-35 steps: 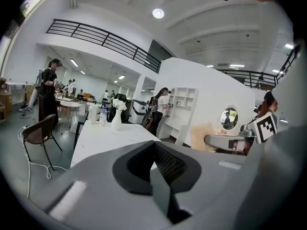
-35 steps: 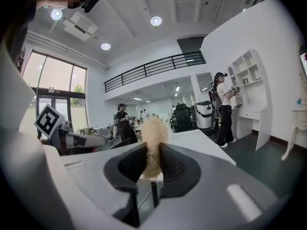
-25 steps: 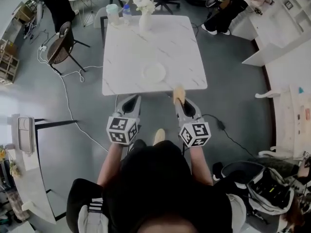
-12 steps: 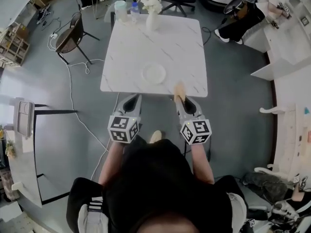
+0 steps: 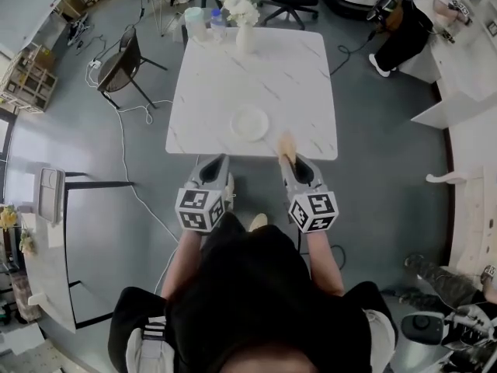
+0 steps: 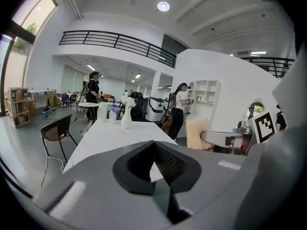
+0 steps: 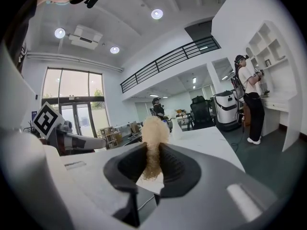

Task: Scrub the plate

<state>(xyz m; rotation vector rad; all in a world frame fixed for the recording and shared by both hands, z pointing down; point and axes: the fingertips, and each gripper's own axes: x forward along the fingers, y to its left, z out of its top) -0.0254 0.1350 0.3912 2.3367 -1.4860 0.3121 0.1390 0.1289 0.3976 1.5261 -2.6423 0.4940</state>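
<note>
Left claw (image 5: 215, 162) and right claw (image 5: 288, 162) have edged up to the white marble worktop (image 5: 233, 68). The right claw clamps the tan fluffy scrubber (image 5: 286, 144), and the left claw is pinched shut on nothing. The round white plate (image 5: 250, 122) looks untouched, so scrubbing is likely next.

Left gripper (image 5: 215, 164) and right gripper (image 5: 290, 162) are held out side by side ahead of the torso. They are level with each other, well apart, and both pointed toward the far side, with the marker cubes kept nearest the body. Bare left forearm (image 5: 178, 261) and right forearm (image 5: 321, 256) are seen drawn in close to the body. The left jaws are noted pressed together with nothing between them; the right jaws are clamped on a tan scrub pad (image 7: 154, 127), which sticks out past their tips.
</note>
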